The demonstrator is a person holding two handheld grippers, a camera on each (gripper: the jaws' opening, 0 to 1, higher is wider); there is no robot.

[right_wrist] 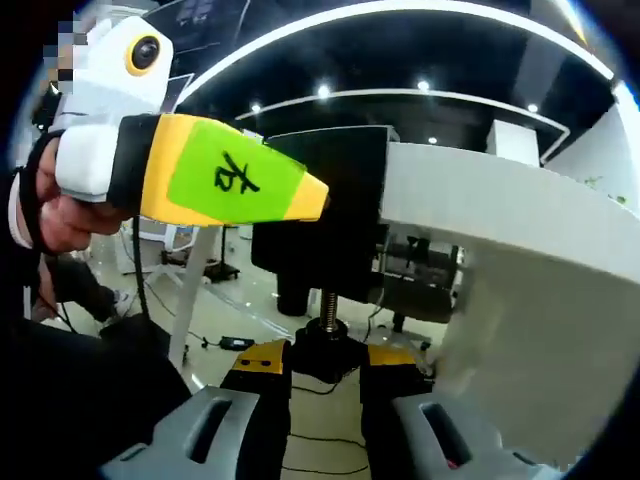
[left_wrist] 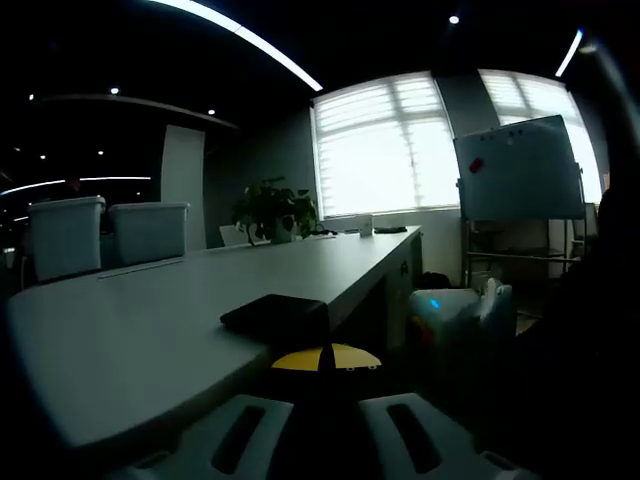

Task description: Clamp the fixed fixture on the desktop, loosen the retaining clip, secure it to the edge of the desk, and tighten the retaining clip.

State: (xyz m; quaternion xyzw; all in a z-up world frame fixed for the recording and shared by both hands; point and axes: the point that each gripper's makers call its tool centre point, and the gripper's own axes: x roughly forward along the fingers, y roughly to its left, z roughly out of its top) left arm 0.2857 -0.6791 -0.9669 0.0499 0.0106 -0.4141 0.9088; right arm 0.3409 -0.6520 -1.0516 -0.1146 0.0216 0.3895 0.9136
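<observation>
A black clamp fixture (right_wrist: 325, 215) sits hooked over the edge of the long white desk (right_wrist: 520, 250), its top plate (left_wrist: 275, 315) lying flat on the desktop while the right gripper (right_wrist: 325, 385) closes its jaws on the knob of the threaded screw (right_wrist: 327, 300) beneath, so the tightening step looks to be in hand. The left gripper (right_wrist: 215, 180) holds the fixture at the desk edge, though whether its jaws actually pinch it cannot be told. Two storage bins (left_wrist: 105, 235), a potted plant (left_wrist: 272, 208) and a whiteboard (left_wrist: 520, 168) stand well clear; only the cramped underside seems likely to hinder turning.
</observation>
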